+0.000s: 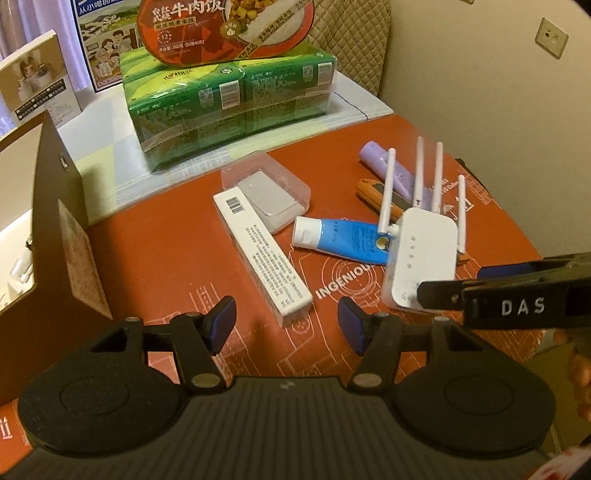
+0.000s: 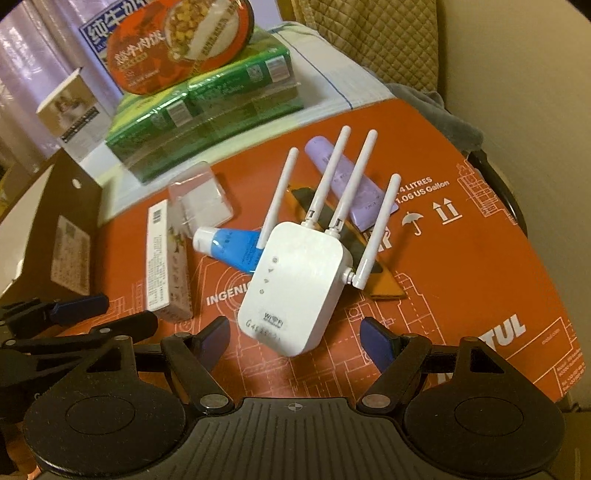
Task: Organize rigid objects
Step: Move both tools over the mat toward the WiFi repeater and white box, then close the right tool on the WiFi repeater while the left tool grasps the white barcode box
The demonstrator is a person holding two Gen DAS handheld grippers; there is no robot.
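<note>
Right gripper [image 2: 293,341] wide, router [image 2: 295,284] between pads, untouched; left gripper [image 1: 287,325] wide over white box [image 1: 260,251]. Only right view shows "WiFi" label.

The Wi-Fi extender [image 2: 295,284] sits nearest the right gripper [image 2: 295,347], between its spread fingers, antennas pointing away. Behind it lie the utility knife [image 2: 380,273] and a tube [image 2: 351,184]; to its left a capped tube [image 1: 340,240], then a long carton [image 1: 262,254] — with a clear case [image 1: 266,192] behind. Farther back, a bowl [image 1: 221,33] rests on stacked packs [image 1: 229,107].
</note>
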